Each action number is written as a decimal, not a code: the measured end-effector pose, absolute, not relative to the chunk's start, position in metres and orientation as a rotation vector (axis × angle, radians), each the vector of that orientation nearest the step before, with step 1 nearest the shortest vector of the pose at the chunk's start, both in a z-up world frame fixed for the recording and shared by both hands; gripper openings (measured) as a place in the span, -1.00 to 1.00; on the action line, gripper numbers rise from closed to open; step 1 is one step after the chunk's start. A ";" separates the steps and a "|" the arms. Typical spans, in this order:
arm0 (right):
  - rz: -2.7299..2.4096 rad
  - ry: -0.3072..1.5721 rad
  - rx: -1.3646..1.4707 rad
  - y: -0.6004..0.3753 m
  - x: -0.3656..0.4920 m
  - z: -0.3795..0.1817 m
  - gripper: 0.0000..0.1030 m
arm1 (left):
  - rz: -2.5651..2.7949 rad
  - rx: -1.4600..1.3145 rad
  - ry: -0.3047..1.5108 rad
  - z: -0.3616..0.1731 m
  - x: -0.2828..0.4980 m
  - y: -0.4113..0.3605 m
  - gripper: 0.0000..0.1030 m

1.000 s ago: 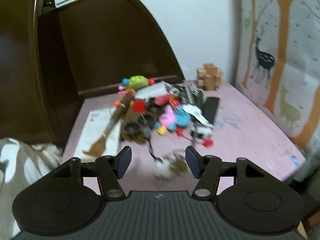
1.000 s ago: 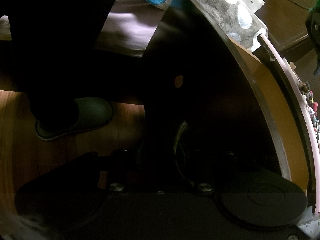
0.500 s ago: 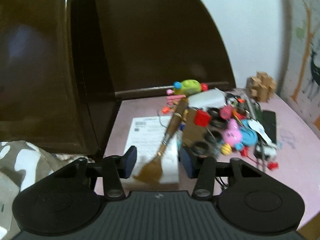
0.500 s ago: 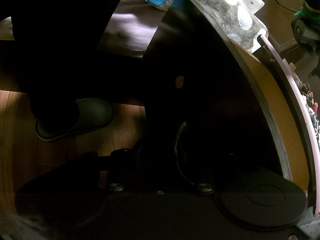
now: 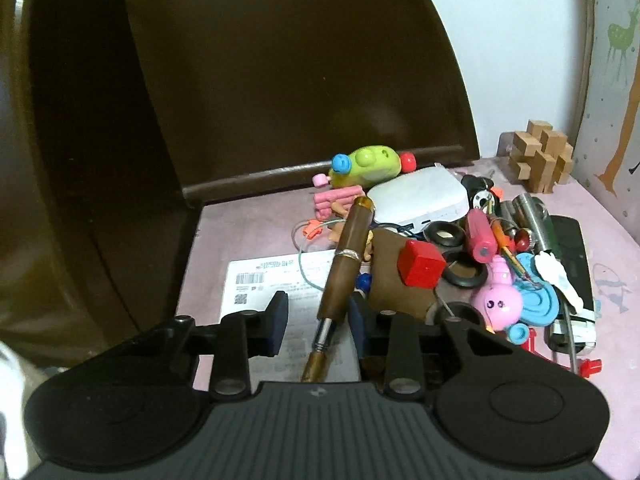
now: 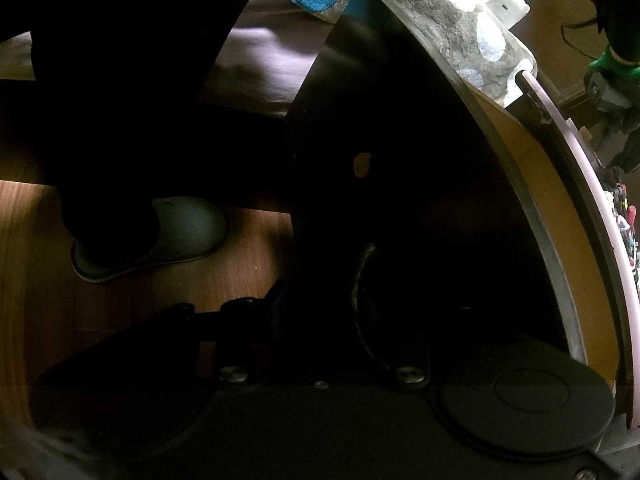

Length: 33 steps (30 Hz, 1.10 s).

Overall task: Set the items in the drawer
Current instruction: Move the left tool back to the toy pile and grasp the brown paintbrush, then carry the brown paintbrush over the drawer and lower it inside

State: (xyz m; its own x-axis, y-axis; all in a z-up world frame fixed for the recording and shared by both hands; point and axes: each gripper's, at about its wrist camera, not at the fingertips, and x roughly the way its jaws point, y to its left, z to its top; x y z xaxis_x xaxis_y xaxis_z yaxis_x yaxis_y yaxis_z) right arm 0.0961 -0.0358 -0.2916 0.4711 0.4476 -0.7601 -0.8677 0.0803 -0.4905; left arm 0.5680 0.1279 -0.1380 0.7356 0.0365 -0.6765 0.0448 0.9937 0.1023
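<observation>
Since the earlier frame the left gripper has swung left off the small clutter and closed in on the brush, which now sits between its open fingers, closer to the right pad; no contact visible, nothing held. Brush lies on the paper on the pink table, at the left edge of the toy pile. Long axis runs near-to-far along the gripper's line of sight, tilted slightly right: bristle end points toward the camera, just under the gripper body; amber butt end points away, toward the white box. Red cube sits just right of the handle. Fingers span across the axis, so closing should pinch the ferrule region. Right gripper is in deep shadow at the dark drawer front, beside its handle; cannot tell whether it is clenched. Left arm is the nearer to the brush.
</observation>
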 end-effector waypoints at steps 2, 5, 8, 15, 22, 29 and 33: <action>1.041 0.475 -1.092 -0.036 0.096 -0.292 -0.24 | -0.034 0.114 0.769 -0.142 0.576 0.128 -0.40; 1.041 0.473 -1.092 -0.037 0.095 -0.293 -0.24 | -0.043 0.092 0.783 -0.145 0.585 0.129 -0.40; 1.042 0.472 -1.092 -0.037 0.096 -0.293 -0.24 | -0.052 0.103 0.787 -0.145 0.589 0.126 -0.61; 1.045 0.474 -1.095 -0.038 0.098 -0.291 -0.24 | -0.045 0.035 0.777 -0.136 0.573 0.127 -0.70; 1.043 0.476 -1.097 -0.037 0.098 -0.292 -0.25 | -0.038 0.012 0.746 -0.117 0.540 0.123 -0.71; 1.040 0.475 -1.099 -0.035 0.097 -0.292 -0.25 | -0.061 -0.003 0.711 -0.085 0.499 0.112 -0.70; 1.038 0.476 -1.099 -0.035 0.097 -0.292 -0.24 | -0.093 -0.088 0.712 -0.071 0.476 0.114 -0.70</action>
